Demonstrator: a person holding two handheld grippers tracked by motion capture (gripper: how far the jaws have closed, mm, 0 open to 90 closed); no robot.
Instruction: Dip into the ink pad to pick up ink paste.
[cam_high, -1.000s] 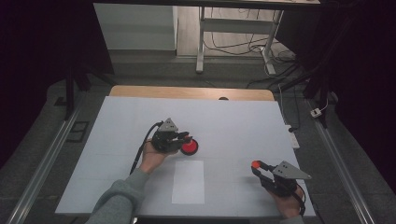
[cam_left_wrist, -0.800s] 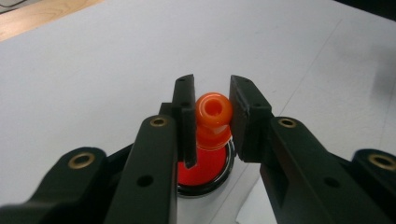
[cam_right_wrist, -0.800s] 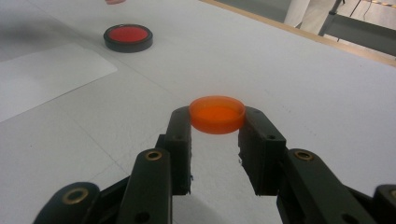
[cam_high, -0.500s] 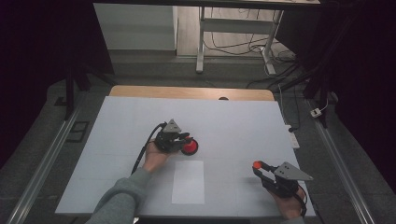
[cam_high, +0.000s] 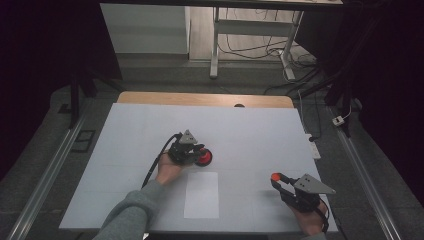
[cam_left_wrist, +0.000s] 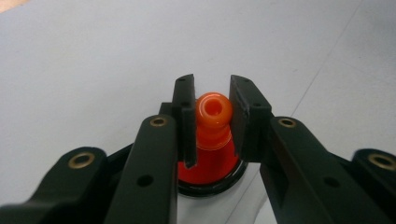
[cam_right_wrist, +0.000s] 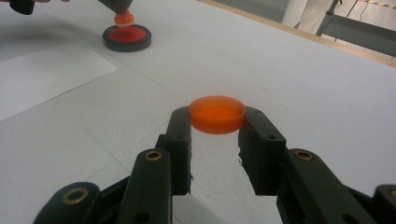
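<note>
High view: L hand (cam_high: 167, 171) palm-down, wrist straight

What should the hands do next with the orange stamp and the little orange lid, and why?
Probably carry the orange lid over to the stamp. The right gripper is shut on the lid, apart from the stamp, which the left gripper holds by its knob, standing on the red pad.

White worktop (cam_high: 250, 130) spreads wide, with a bare wooden strip (cam_high: 205, 99) along its far edge. A sheet of white paper (cam_high: 201, 195) lies flat near the front, centre. Off the right edge sits a white power strip (cam_high: 313, 148). Beyond, on the floor, metal table legs (cam_high: 216, 42) and tangled cables (cam_high: 260, 50).
</note>
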